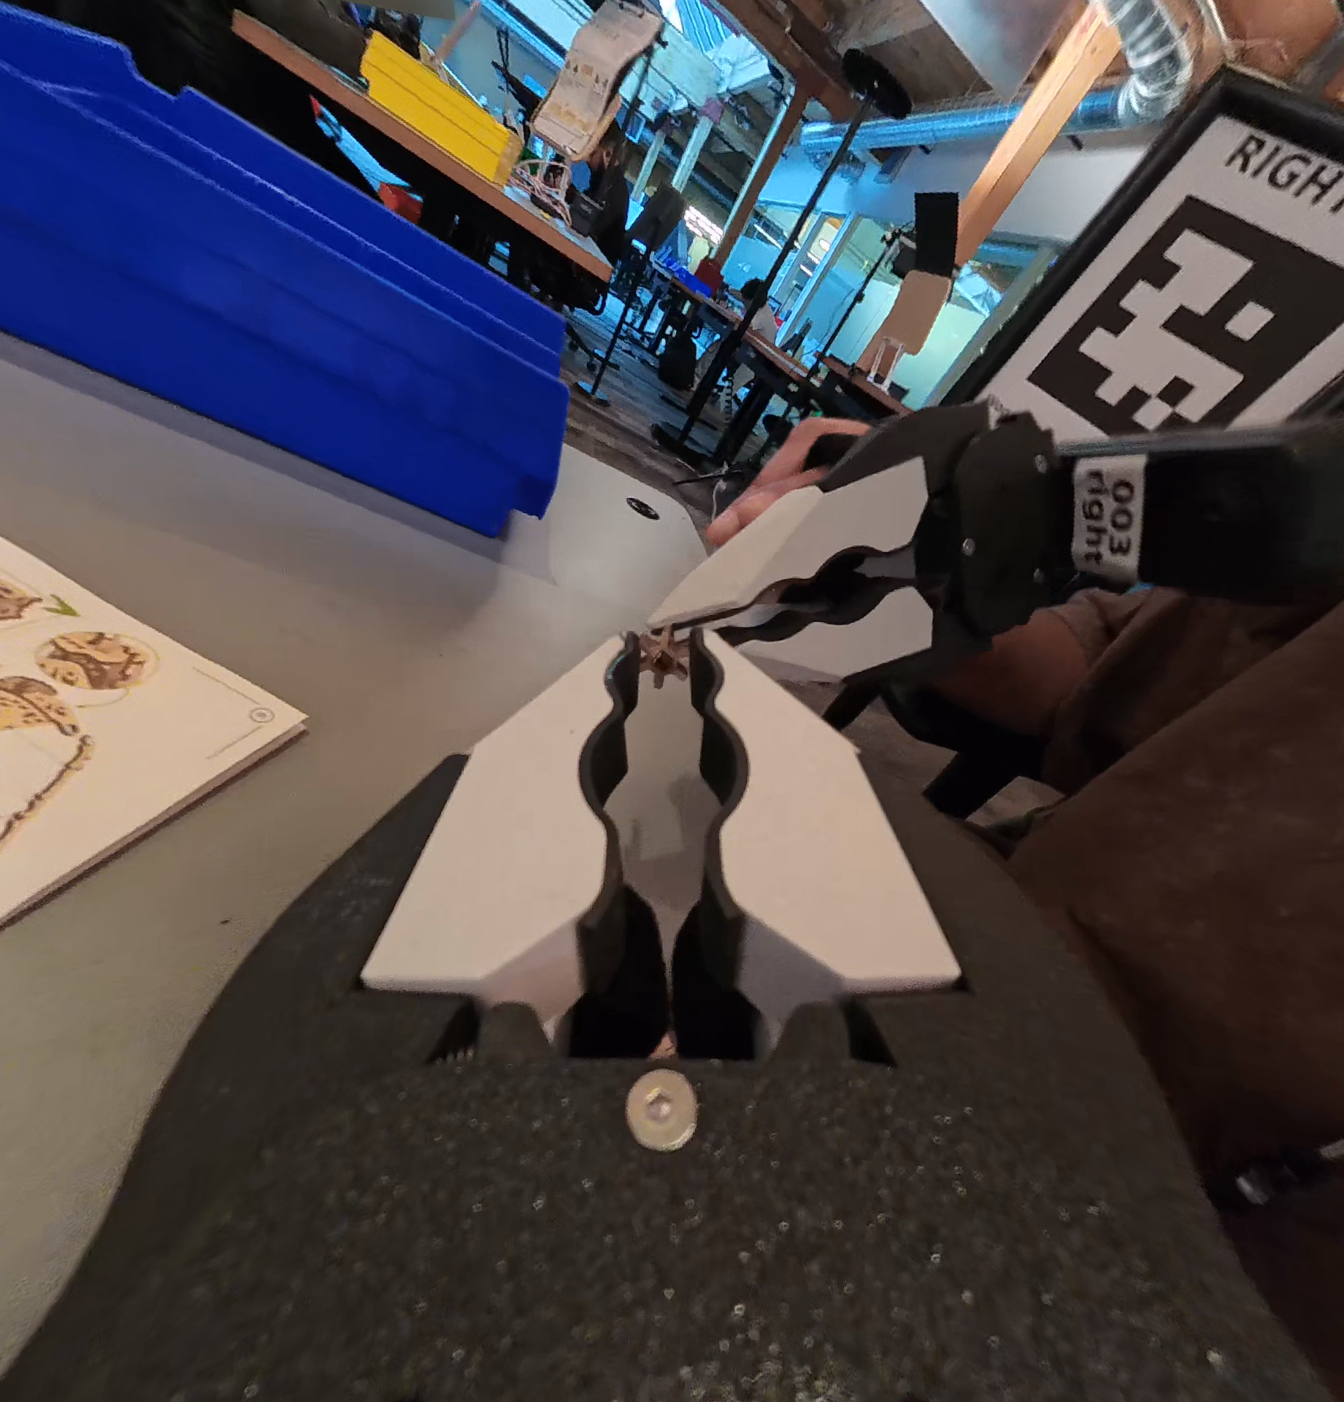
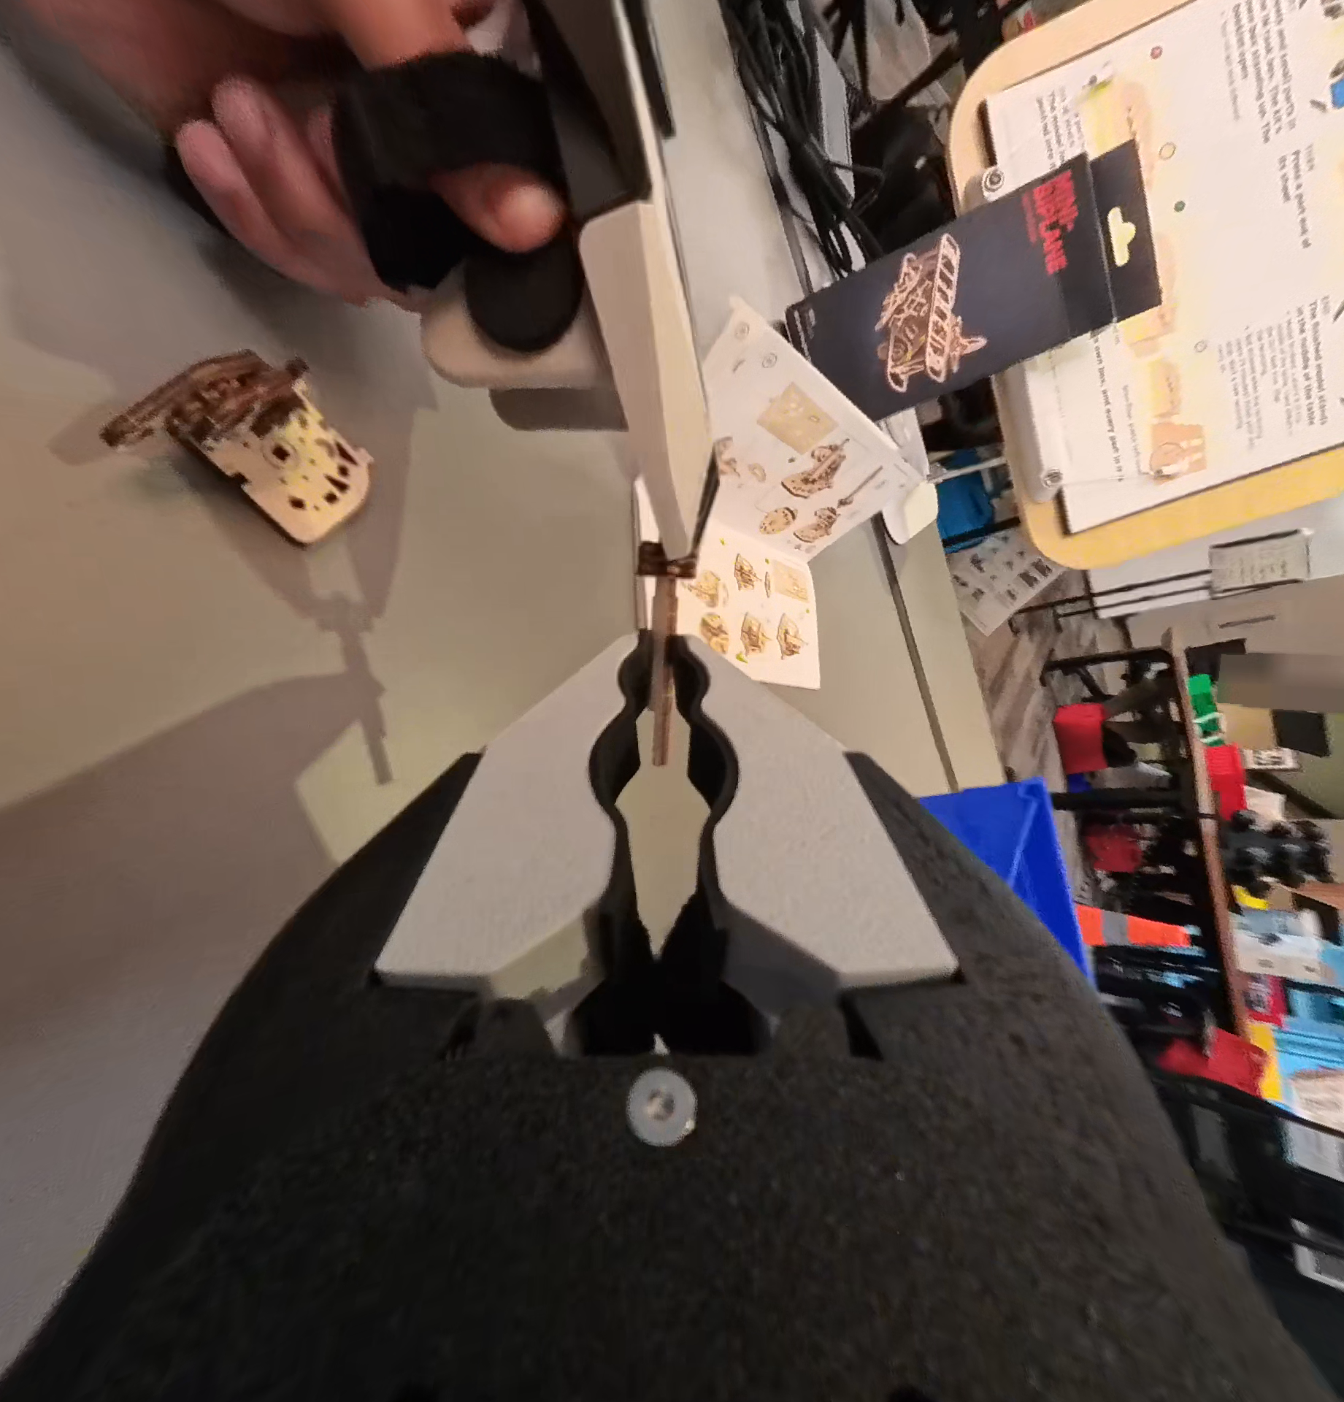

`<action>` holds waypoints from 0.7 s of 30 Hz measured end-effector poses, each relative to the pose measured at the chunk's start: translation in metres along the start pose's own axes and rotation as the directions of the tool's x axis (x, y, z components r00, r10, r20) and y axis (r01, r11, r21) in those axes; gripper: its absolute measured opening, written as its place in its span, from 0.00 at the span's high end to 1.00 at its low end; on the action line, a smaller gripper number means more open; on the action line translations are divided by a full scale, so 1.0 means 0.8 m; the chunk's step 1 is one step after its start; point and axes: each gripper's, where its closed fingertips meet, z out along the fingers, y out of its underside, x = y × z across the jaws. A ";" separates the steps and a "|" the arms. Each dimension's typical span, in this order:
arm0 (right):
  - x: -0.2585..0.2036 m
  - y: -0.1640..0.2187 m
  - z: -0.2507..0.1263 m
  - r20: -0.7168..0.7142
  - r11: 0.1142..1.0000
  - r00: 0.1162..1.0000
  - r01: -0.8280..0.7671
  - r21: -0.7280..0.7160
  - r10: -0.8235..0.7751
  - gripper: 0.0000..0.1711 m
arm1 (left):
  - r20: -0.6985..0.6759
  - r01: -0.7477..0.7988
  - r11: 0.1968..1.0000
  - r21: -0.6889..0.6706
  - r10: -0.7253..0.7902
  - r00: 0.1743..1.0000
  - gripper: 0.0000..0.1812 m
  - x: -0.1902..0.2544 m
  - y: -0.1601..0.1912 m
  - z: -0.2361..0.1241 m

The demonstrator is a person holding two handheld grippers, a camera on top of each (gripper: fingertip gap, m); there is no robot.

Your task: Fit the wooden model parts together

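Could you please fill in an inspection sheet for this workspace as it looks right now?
Surface: grey table, mostly bare.
Job's things: thin wooden strip in the right gripper; small wooden piece in the left gripper; part-built wooden model lying apart on the table.
Clutter: instruction booklet, dark kit package, blue bins.
Grippers: both shut on their parts, tips nearly meeting.
Cables: black bundle behind the table edge.
Surroundings: workshop benches, stands, shelving.

left wrist: low, near table (image 1: 395, 607) | right wrist: looks down | shared: fingertips
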 end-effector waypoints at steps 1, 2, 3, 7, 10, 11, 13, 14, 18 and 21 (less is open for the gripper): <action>0.000 0.001 0.001 -0.005 1.000 1.000 0.015 -0.013 -0.015 0.97 | 0.000 0.005 1.000 0.000 -0.005 1.000 0.94 -0.001 0.001 0.000; -0.001 0.000 0.002 0.005 1.000 1.000 -0.002 -0.007 0.002 0.97 | 0.001 -0.003 1.000 -0.004 0.003 1.000 0.94 -0.002 0.001 -0.001; -0.002 -0.001 0.002 0.020 0.999 0.999 -0.039 0.010 0.039 0.97 | 0.000 -0.013 1.000 -0.007 0.013 1.000 0.94 -0.002 0.001 -0.002; 0.000 -0.001 -0.001 0.025 0.998 0.998 -0.059 0.026 0.058 0.97 | 0.007 -0.052 0.999 -0.007 0.052 0.999 0.94 0.002 0.000 0.000; 0.000 -0.003 -0.003 0.029 0.996 0.996 -0.082 0.036 0.081 0.97 | 0.003 -0.069 0.998 0.004 0.069 0.998 0.94 0.004 -0.001 0.001; -0.001 -0.002 -0.003 0.030 0.996 0.996 -0.082 0.036 0.081 0.97 | -0.003 -0.065 0.998 0.007 0.066 0.998 0.94 0.005 -0.001 0.001; -0.002 -0.002 -0.003 0.034 0.996 0.996 -0.080 0.042 0.079 0.97 | -0.015 -0.061 0.998 0.005 0.061 0.998 0.94 0.004 0.000 0.001; -0.002 -0.002 -0.002 0.043 0.995 0.995 -0.094 0.045 0.092 0.97 | -0.018 -0.068 0.998 0.000 0.068 0.997 0.94 0.004 0.000 0.001; 0.000 0.006 -0.003 0.087 0.985 0.983 -0.167 0.053 0.162 0.97 | -0.004 -0.138 0.990 -0.013 0.138 0.990 0.84 0.001 -0.006 -0.010; -0.003 0.007 -0.004 0.122 0.973 0.970 -0.220 0.069 0.210 0.97 | 0.024 -0.194 0.981 -0.003 0.194 0.981 0.88 -0.001 -0.012 -0.015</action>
